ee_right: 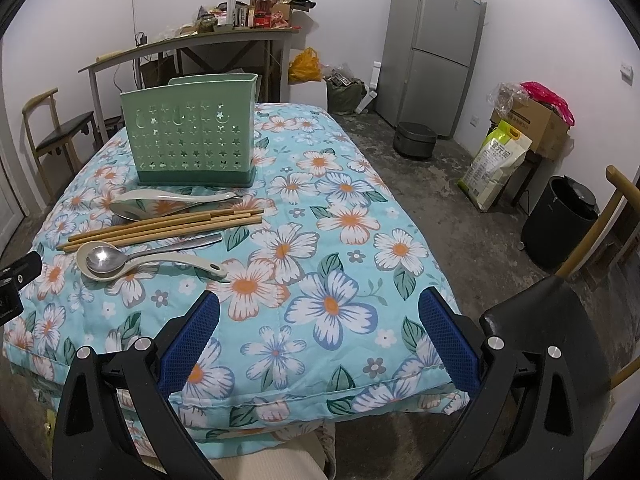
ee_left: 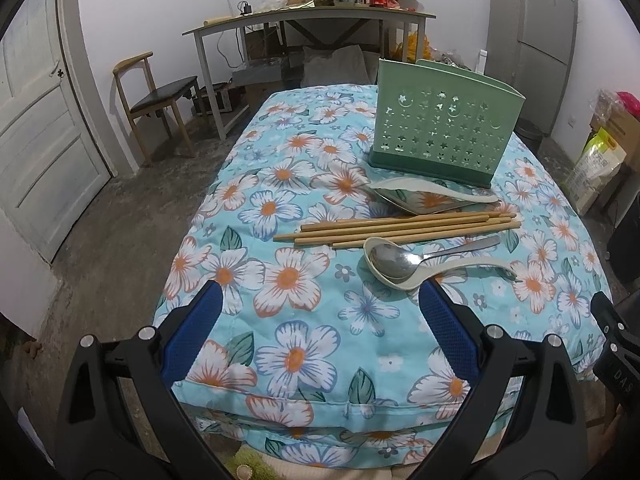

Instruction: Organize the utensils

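A green perforated utensil holder [ee_left: 444, 136] [ee_right: 192, 136] stands upright on the floral cloth-covered table [ee_left: 296, 280] [ee_right: 340, 240]. In front of it lie a cream spoon over a metal spoon [ee_left: 424, 196] [ee_right: 160, 204], several wooden chopsticks [ee_left: 400, 228] [ee_right: 160, 228], and a metal spoon [ee_left: 396, 260] [ee_right: 108, 260] nested in a cream ladle spoon [ee_left: 440, 272] [ee_right: 160, 266]. My left gripper [ee_left: 320, 308] is open and empty, near the table's front edge, just short of the ladle. My right gripper [ee_right: 320, 312] is open and empty, right of the utensils.
A cluttered grey side table [ee_left: 304, 20] [ee_right: 192, 40] stands behind. A wooden chair [ee_left: 156, 96] and a door [ee_left: 40, 120] are at left. A fridge [ee_right: 432, 40], a black bin [ee_right: 560, 224], boxes and a rice bag [ee_right: 496, 160] stand at right. A chair back [ee_right: 532, 316] is near my right gripper.
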A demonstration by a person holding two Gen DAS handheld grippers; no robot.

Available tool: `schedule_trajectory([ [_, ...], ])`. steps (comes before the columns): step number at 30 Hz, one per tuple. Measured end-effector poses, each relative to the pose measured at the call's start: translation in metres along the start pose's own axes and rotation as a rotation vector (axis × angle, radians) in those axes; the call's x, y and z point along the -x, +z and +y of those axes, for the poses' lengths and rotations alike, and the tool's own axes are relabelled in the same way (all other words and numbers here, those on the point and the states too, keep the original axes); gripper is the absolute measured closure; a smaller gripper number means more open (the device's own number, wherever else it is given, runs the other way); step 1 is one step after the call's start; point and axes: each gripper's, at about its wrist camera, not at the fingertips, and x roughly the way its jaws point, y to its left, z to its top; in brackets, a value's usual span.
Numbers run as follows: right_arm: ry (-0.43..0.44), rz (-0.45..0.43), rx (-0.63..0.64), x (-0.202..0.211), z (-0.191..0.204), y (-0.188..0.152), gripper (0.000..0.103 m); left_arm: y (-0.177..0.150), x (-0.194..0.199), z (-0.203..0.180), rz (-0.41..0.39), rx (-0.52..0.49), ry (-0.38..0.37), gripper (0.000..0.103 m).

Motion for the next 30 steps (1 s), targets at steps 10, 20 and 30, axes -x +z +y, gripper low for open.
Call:
schedule_trajectory([
  [10, 0.003, -0.002, 0.000, -0.0022, 0.0002, 0.0015, 0.006, -0.0008, -0.0015, 0.0033, 0.002, 0.000, 0.003, 0.008],
  [20, -0.002, 0.005, 0.001, -0.0040, 0.0003, 0.0013, 0.006, -0.0017, -0.0020, 0.0047, 0.005, -0.001, 0.003, 0.008],
  [30, -0.002, 0.010, 0.001, -0.0063, 0.0004, 0.0006, 0.006, -0.0051, -0.0051, 0.0065, 0.014, 0.000, 0.010, 0.008],
])
